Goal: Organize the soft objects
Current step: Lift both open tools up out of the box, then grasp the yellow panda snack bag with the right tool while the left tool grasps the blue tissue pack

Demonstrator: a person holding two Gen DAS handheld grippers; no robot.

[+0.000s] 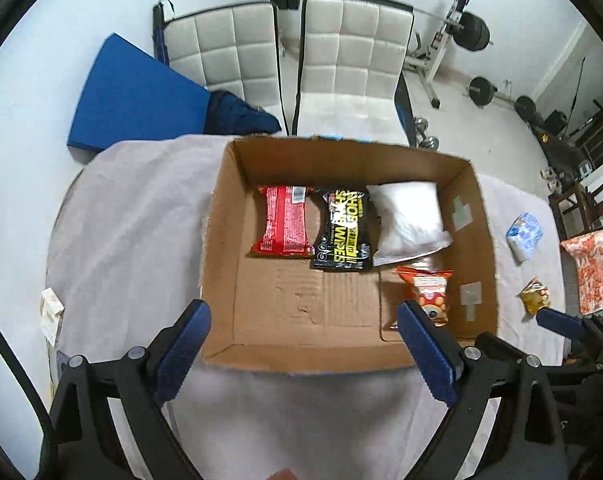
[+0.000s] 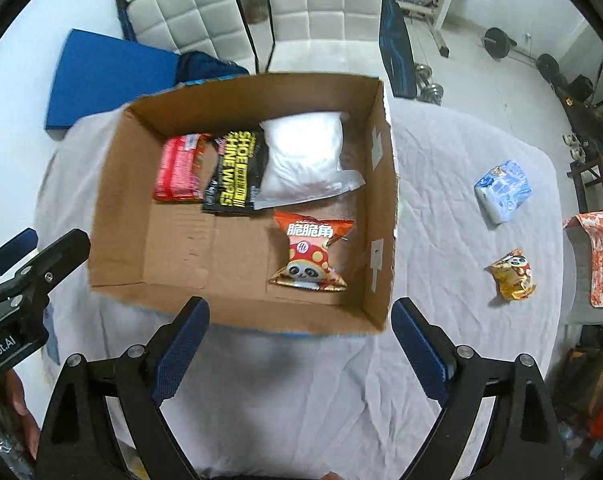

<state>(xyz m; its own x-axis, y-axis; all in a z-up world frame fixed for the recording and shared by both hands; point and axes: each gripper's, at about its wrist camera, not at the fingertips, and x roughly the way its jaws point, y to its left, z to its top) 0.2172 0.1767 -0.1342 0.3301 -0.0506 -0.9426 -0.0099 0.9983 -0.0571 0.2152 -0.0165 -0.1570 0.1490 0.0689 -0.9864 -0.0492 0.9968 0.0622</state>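
My right gripper (image 2: 299, 344) hangs spread and empty just short of the brown cardboard box (image 2: 383, 200); inside, near its right wall, lies an orange panda-print snack bag (image 2: 311, 254), puffed. My left gripper (image 1: 303, 350) likewise gapes empty.

This is a home gym room: a barbell rack (image 1: 453, 32) stands behind two white padded chairs (image 1: 353, 52).

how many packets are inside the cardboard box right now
4: red packet at back left, black shoe wipes beside it, white pouch at back right, panda snack bag in front. Nothing looks hidden.
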